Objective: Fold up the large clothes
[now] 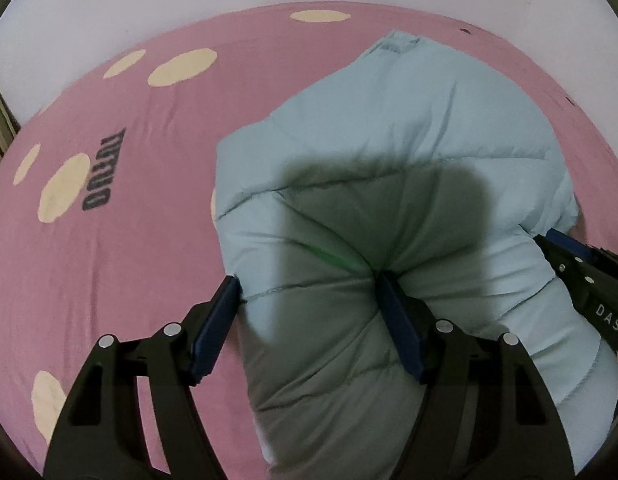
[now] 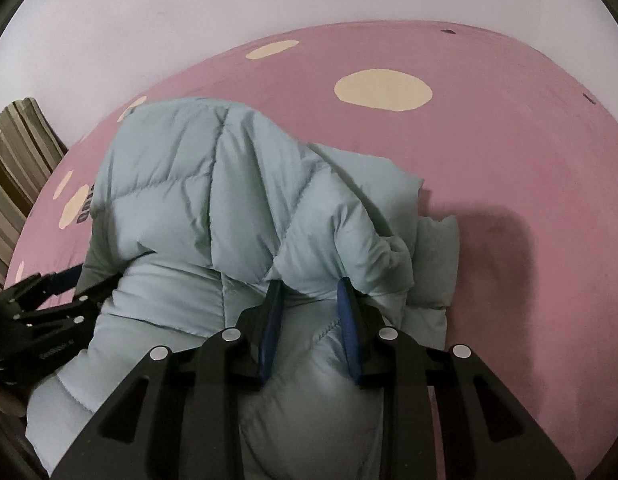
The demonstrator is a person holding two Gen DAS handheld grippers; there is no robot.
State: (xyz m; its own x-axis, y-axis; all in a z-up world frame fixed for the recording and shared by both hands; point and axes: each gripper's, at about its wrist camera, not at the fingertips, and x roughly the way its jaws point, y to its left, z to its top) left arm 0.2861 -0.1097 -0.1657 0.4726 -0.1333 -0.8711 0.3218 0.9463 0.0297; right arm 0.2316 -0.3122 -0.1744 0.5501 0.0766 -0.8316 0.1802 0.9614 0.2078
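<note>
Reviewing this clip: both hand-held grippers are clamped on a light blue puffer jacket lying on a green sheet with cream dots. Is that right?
Not quite: the sheet is pink, not green, as the right wrist view shows plainly. The rest holds: the left hand-held gripper and the right hand-held gripper each grip the light blue puffer jacket, and the dots are cream.

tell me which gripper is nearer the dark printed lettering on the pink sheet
Left. The left gripper grips the light blue puffer jacket on its lettering side. The right gripper holds the jacket's far edge, with the jacket's bulk between it and the lettering.
</note>
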